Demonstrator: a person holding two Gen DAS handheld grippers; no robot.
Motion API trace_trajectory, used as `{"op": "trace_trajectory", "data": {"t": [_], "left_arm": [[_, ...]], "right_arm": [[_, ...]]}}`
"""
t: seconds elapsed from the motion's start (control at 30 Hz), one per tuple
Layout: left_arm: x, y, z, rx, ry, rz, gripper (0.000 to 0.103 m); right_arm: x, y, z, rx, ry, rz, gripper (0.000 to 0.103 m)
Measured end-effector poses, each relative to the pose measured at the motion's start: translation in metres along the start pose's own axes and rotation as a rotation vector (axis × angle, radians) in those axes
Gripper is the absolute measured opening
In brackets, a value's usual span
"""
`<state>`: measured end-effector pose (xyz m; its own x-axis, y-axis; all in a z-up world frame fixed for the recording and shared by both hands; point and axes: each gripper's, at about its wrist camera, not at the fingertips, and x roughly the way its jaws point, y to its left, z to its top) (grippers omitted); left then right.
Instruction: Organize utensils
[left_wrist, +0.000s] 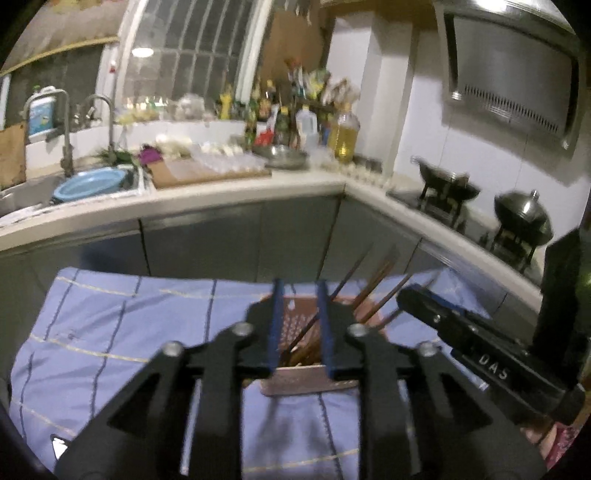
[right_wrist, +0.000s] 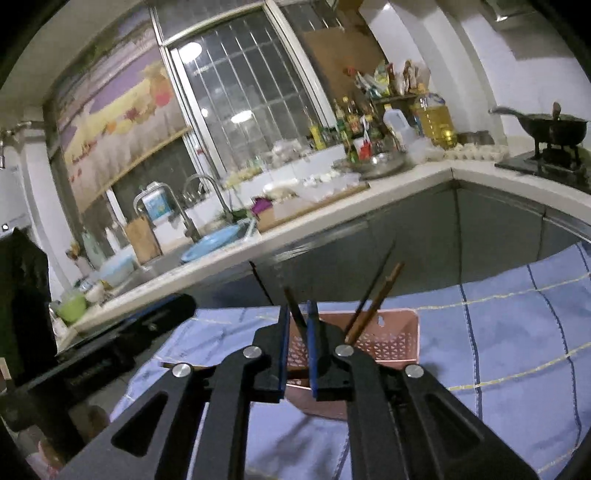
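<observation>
A pink perforated utensil basket (right_wrist: 388, 338) stands on a blue checked cloth (right_wrist: 517, 332); it also shows in the left wrist view (left_wrist: 295, 325). Several dark and brown chopsticks (left_wrist: 373, 291) lean out of it to the right. My left gripper (left_wrist: 300, 291) is open, its blue-padded fingers straddling the basket's near wall with chopsticks between them. My right gripper (right_wrist: 297, 314) hangs over the basket's left end, its fingers narrowly apart around a dark chopstick (right_wrist: 293, 306); contact is unclear. The right gripper's body shows in the left wrist view (left_wrist: 461, 332).
Beyond the cloth runs an L-shaped kitchen counter (left_wrist: 221, 195) with a sink holding a blue basin (left_wrist: 90, 184), a cutting board (left_wrist: 207, 171), bottles and an oil jug (left_wrist: 345, 136). Woks (left_wrist: 522, 218) sit on the stove at right. Grey cabinet doors (left_wrist: 236, 240) face the table.
</observation>
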<state>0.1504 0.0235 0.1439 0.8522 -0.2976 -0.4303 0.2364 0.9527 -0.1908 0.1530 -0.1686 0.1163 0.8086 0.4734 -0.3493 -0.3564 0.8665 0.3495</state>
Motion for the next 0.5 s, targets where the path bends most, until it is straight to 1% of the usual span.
{"op": "trace_trajectory", "data": {"t": [0.03,0.1,0.13,0.2,0.23,0.27,0.33,0.4,0.47,0.5], "left_arm": [[-0.014,0.0,0.001,-0.008,-0.024,-0.002,0.035],[-0.039,0.001,0.0,-0.019,-0.06,-0.012,0.038],[-0.049,0.002,-0.003,-0.022,-0.072,-0.015,0.039],[-0.068,0.001,-0.013,-0.021,-0.081,-0.009,0.04],[-0.074,0.0,-0.019,-0.019,-0.077,0.003,0.041],[-0.079,-0.002,-0.026,-0.016,-0.07,0.014,0.043],[-0.088,-0.006,-0.048,-0.008,-0.051,0.018,0.052],[-0.095,-0.015,-0.072,0.009,-0.028,0.025,0.056],[-0.098,-0.025,-0.096,0.039,-0.001,0.047,0.059],[-0.099,-0.029,-0.105,0.051,0.01,0.062,0.063]], "right_arm": [[-0.007,0.002,0.002,0.001,-0.011,0.006,0.012],[-0.025,0.007,0.002,0.006,-0.035,0.024,0.015],[-0.039,0.01,-0.001,0.017,-0.049,0.038,0.02],[-0.059,0.011,-0.01,0.049,-0.072,0.059,0.033],[-0.068,0.01,-0.016,0.068,-0.08,0.066,0.047],[-0.076,0.01,-0.023,0.086,-0.087,0.072,0.055],[-0.094,0.008,-0.043,0.12,-0.084,0.074,0.057],[-0.103,0.007,-0.064,0.141,-0.052,0.067,0.059],[-0.112,0.005,-0.091,0.167,-0.005,0.04,0.062],[-0.117,0.003,-0.107,0.185,0.024,0.021,0.063]]}}
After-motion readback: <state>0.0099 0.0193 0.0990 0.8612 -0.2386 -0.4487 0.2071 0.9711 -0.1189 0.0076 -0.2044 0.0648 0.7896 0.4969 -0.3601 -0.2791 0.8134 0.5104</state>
